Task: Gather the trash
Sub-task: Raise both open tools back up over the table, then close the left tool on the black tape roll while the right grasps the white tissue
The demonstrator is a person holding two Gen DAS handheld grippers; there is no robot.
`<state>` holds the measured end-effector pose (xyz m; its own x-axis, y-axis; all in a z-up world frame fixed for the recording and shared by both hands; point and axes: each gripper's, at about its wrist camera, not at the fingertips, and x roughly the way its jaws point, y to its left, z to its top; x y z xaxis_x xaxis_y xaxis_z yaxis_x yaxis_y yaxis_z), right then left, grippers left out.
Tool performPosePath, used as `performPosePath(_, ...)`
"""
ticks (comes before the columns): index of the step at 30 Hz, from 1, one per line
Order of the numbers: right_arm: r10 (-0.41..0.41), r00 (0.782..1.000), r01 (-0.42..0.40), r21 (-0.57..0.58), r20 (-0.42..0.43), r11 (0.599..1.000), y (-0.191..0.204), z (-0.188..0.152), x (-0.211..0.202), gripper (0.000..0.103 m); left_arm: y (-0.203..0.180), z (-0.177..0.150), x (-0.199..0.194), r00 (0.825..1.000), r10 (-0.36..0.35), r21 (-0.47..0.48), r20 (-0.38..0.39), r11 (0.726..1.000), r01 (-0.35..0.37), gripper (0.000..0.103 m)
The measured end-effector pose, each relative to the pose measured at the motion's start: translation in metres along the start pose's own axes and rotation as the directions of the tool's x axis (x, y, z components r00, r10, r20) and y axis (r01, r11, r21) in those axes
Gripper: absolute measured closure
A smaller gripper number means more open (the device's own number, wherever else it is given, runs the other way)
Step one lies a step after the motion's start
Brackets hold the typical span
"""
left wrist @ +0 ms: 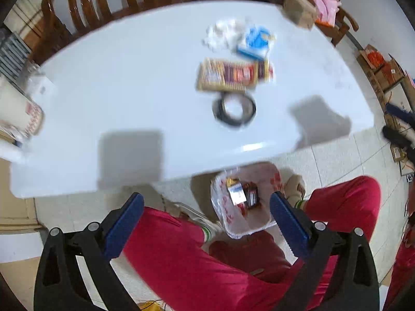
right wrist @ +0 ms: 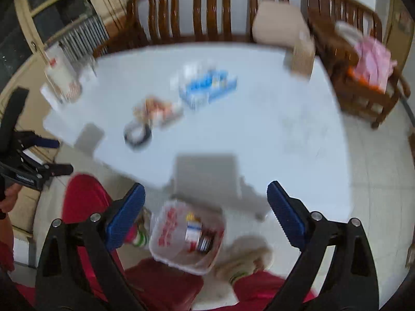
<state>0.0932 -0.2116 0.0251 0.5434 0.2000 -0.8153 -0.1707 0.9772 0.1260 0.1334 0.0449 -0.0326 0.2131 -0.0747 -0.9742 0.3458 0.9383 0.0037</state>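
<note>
Down on the pale tiled floor, between the person's knees in red trousers [left wrist: 181, 259], sits a clear plastic bag with red printing [left wrist: 230, 220], its mouth gaping upward; inside I can make out a small white-and-blue packet [left wrist: 236, 193] and a dark wrapper [left wrist: 252, 194] just beside it, both too blurred to read. The bag lies just past the near edge of the white tabletop [left wrist: 129, 90], partly under its overhang. Up on the table more litter waits: a crumpled white tissue wad [left wrist: 223, 35], a blue-and-white carton [left wrist: 255, 42] touching it, a flat yellow-and-red snack wrapper [left wrist: 233, 73] nearer, and a black ring of tape [left wrist: 234, 110] just beside that wrapper. The left gripper [left wrist: 207, 207] hangs above the bag with its blue-padded jaws spread wide and nothing between them; the right gripper [right wrist: 206, 202] is likewise wide open and empty, pointing down over the same bag [right wrist: 186, 235]. A brown slatted wooden bench [right wrist: 207, 13] runs along the table's far side with a beige cushion [right wrist: 278, 24] on it, and a cardboard box [right wrist: 302, 57] stands at the table's far corner. A white container with red print [right wrist: 61, 77] sits at the table's left end.
</note>
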Motion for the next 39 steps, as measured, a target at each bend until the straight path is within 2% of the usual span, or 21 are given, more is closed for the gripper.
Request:
performPosePath(6, 0.022, 0.997, -0.016, -0.072, 0.078, 0.997, -0.004, 0.067, -0.039, 0.008, 0.0, 0.033, -0.043, 1.0, -0.012, 0.03, -0.012, 0.999, 0.012, 0.008)
performPosePath(12, 0.043, 0.995, -0.033, -0.115, 0.086, 0.993, -0.005, 0.112, -0.039, 0.008, -0.008, 0.06, -0.054, 0.999, 0.038, 0.075, -0.017, 0.997, -0.037, 0.008)
performPosePath(14, 0.042, 0.996, -0.03, -0.138, 0.083, 0.99, -0.006, 0.125, -0.034, 0.008, -0.011, 0.067, -0.054, 0.999, 0.035, 0.086, -0.024, 0.996, -0.033, 0.008)
performPosePath(21, 0.07, 0.997, -0.062, -0.189, 0.035, 0.98, -0.005, 0.162, -0.001, 0.008, -0.016, 0.087, -0.03, 0.996, 0.026, 0.09, -0.08, 0.996, -0.019, 0.008)
performPosePath(30, 0.079, 0.996, -0.084, -0.251, -0.028, 0.964, -0.002, 0.181, 0.043, 0.008, -0.013, 0.101, 0.02, 0.987, 0.018, 0.097, -0.161, 0.995, -0.003, 0.008)
performPosePath(39, 0.085, 0.991, -0.109, -0.259, -0.102, 0.96, -0.003, 0.196, 0.096, 0.008, -0.004, 0.107, 0.069, 0.971, -0.008, 0.068, -0.239, 0.997, 0.025, 0.008)
